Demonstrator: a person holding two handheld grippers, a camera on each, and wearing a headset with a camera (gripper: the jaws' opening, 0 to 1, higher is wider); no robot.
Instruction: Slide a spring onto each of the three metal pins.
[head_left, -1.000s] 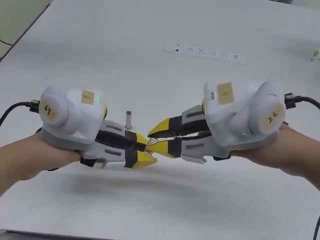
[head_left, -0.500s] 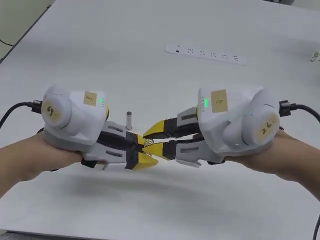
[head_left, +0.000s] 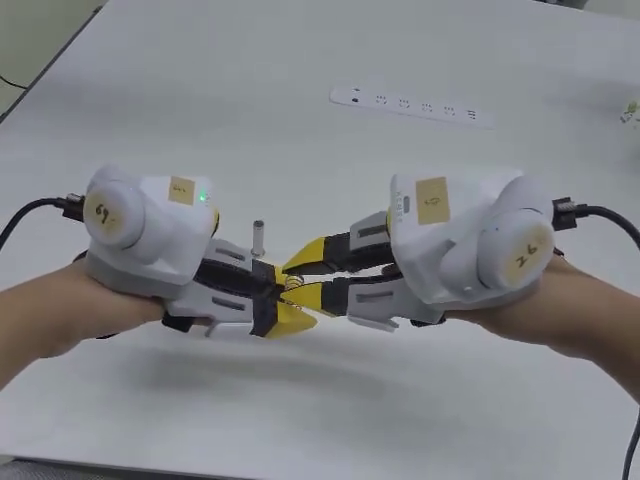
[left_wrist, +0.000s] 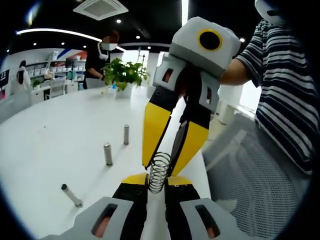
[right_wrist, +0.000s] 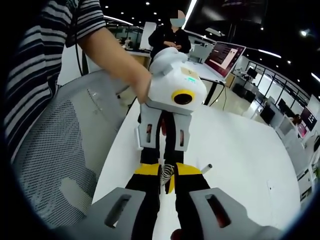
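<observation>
Yellow-tipped left gripper (left_wrist: 156, 183): pinches spring (left_wrist: 159, 175).
Right gripper (left_wrist: 161, 166): spread, closer round spring than before.
Left gripper view: three pins (left_wrist: 108, 154) ahead-left.

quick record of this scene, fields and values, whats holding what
spring: between the tips of the two grippers, above the table
left gripper: shut on one end of the spring
right gripper: jaws apart, on either side of the spring's other end
pins: three on the table, off to one side, clear of both grippers
power strip: far side of the table
</observation>
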